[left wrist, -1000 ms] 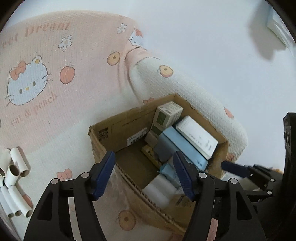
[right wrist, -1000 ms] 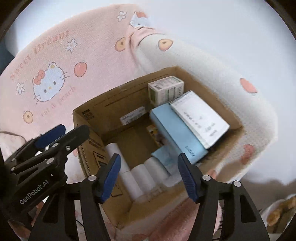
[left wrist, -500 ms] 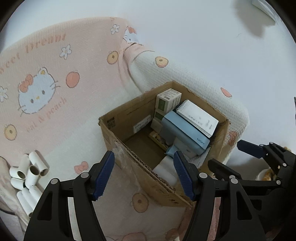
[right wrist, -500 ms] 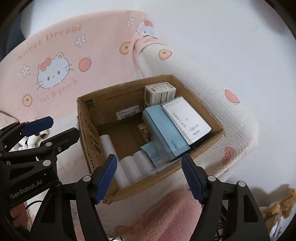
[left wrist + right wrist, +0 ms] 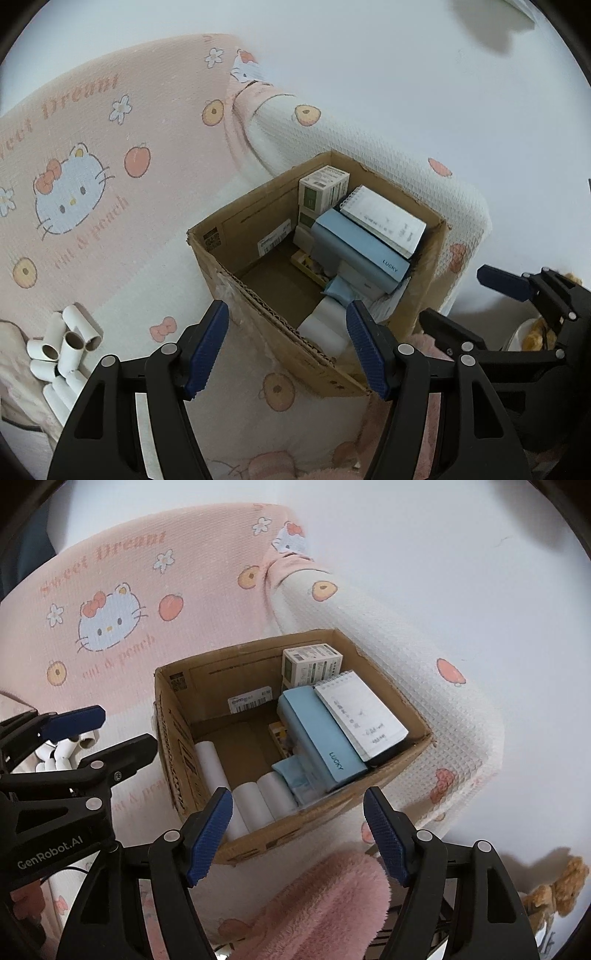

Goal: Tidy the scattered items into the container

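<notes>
An open cardboard box [image 5: 236, 280] [image 5: 173, 738] sits on a pink cartoon-print blanket. Inside lie white paper rolls [image 5: 255, 801], a blue box marked LUCKY [image 5: 321, 738], a spiral notepad [image 5: 364, 712] and a small green-and-white carton [image 5: 310, 662]. More white cardboard tubes [image 5: 61, 347] lie in a pile on the blanket at the left. My left gripper [image 5: 288, 347] hovers above the box's near edge, open and empty. My right gripper [image 5: 297, 830] hangs over the box's near rim, also open with nothing between its fingers.
The blanket [image 5: 92, 166] covers a bed against a white wall [image 5: 406, 74]. A fluffy pink cloth [image 5: 325, 904] lies below the box. A brown plush toy [image 5: 561, 886] sits at the lower right edge.
Both grippers have pulled back and up from the box, so it looks smaller and farther. The right gripper's jaws have widened. The pile of tubes has come more into the left view.
</notes>
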`<state>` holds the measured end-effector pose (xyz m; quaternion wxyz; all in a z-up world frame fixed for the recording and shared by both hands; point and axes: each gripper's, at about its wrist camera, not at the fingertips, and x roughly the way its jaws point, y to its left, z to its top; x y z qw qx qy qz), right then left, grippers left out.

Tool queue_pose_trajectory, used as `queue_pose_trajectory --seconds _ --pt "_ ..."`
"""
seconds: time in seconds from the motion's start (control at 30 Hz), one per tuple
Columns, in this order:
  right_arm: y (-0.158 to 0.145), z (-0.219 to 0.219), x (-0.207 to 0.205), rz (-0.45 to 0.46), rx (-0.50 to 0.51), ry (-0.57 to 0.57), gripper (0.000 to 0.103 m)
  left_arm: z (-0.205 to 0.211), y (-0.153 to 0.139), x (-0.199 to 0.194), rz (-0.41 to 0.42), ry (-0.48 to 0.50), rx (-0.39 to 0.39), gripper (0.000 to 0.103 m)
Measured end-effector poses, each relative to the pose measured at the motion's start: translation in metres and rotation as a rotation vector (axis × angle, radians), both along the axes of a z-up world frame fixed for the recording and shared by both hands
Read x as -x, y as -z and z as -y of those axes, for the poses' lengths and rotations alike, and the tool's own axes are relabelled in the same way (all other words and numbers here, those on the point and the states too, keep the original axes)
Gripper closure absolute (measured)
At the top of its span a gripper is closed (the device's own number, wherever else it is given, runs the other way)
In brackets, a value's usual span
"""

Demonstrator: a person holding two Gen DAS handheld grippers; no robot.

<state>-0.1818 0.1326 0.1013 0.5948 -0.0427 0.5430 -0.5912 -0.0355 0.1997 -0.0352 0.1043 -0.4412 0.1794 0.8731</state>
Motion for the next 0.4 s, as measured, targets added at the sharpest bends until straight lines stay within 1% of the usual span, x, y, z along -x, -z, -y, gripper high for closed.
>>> queue_pose_trajectory --seconds 0.17,0.4 --pt "-0.0049 -0.0004 0.008 0.021 -0.022 0.001 0.03 -0.0016 -0.0002 -0.0029 0.009 0.018 0.011 0.033" --pt "-0.0102 -0.0005 0.01 0.039 -0.016 0.014 0.03 -0.0037 -0.0008 -0.0053 0.004 0.037 0.02 0.033"
